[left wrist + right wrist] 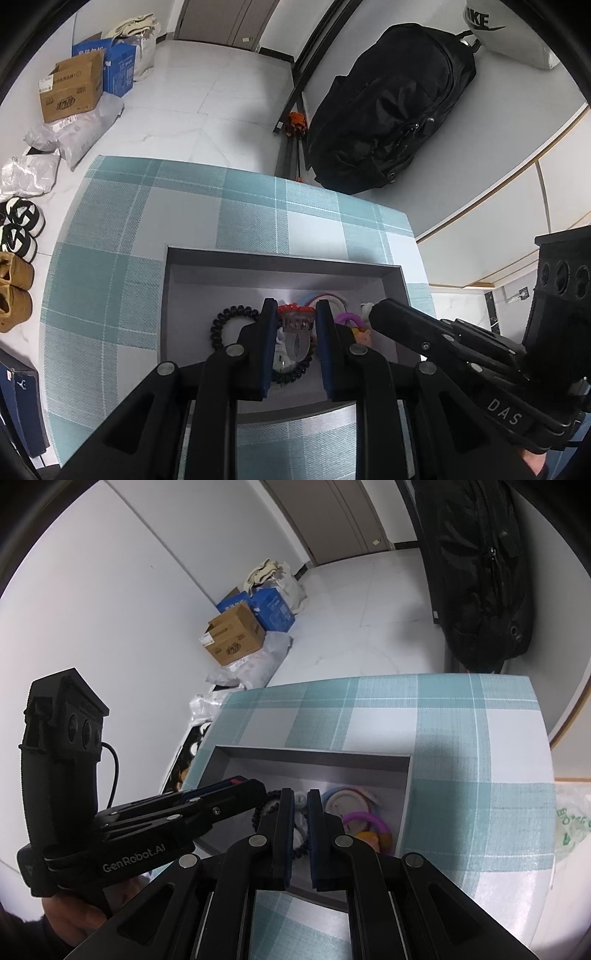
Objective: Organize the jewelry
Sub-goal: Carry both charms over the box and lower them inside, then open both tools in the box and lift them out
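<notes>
- Jewelry lay heaped in the grey box on your plaid tablecloth.
- Your left gripper was clamped on a clear plastic ring with a red top, over the black bead bracelet.
- Your right gripper was nearly closed; nothing clearly sat between its pads.
- Near it lay a purple ring and a black coil hair tie.

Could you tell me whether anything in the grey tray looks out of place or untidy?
Yes: the jewelry lies in one jumbled heap at the grey tray's near end. The black coil bracelet, purple ring and pale bangle overlap, unsorted.
</notes>
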Available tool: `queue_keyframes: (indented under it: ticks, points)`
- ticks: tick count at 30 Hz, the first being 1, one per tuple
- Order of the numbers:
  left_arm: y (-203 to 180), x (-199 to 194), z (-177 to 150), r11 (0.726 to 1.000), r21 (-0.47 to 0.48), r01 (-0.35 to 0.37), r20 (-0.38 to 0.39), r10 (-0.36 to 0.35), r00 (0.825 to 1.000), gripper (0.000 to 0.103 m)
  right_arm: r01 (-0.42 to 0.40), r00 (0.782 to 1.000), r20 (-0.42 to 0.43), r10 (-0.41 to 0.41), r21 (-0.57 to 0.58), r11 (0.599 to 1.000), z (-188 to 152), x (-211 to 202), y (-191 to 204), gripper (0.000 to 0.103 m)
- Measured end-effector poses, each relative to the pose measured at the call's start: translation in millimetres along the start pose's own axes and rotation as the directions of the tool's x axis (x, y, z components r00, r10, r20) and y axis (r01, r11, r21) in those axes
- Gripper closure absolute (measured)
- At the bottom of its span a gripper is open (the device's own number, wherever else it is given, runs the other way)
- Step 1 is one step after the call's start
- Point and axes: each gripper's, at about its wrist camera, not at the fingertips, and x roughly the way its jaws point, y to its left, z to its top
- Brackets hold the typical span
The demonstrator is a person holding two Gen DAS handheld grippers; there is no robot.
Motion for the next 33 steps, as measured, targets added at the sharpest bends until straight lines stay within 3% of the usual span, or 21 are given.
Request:
queue_keyframes:
  ticks: [12,15,16,17,19,20,26,30,33]
  points:
    - [-1,0,-2,1.0,0.024,0.016,0.015,-0.016,1.0,0.087,0.026,1.0,-0.013,-0.025,0.029,0.999,-3,4,-8,0.094]
    - [-5,-2,-1,0.999,0.038,0.027,0.013,-0.028,1.0,0.084,0.027,1.0,0.009,-0.027,0.011,1.0,-1,-1,-6,0.094]
    - [-5,-3,-1,0.999,0.045,0.014,0.015,-0.015,1.0,0.077,0.028,0.999,0.024,-0.028,0.005,1.0,-1,-4,-4,0.093]
    - [-7,-4,-2,0.999,0.052,-0.005,0.02,0.004,1.0,0.065,0.028,0.999,0.033,-0.028,0.002,1.0,-1,-6,-3,0.088]
    - [-6,-9,-4,0.998,0.051,-0.034,0.043,0.032,0.999,0.056,0.038,0.998,0.056,-0.037,-0.009,0.999,-2,-11,0,0.072]
    - [-6,-11,-4,0.998,0.049,-0.032,0.051,0.029,0.998,0.055,0.042,0.997,0.064,-0.041,-0.011,0.999,-3,-13,0,0.066]
    - [-4,-23,-6,0.996,0.053,-0.068,0.093,0.062,0.994,0.053,0.061,0.994,0.095,-0.059,-0.023,0.998,-8,-23,0,0.059]
    - [-2,-31,-12,0.995,0.04,-0.092,0.127,0.086,0.988,0.052,0.117,0.985,0.13,-0.111,-0.04,0.992,-12,-30,2,0.035]
    - [-3,-33,-13,0.991,0.052,-0.123,0.14,0.115,0.983,0.051,0.105,0.985,0.146,-0.097,-0.047,0.993,-13,-34,3,0.034]
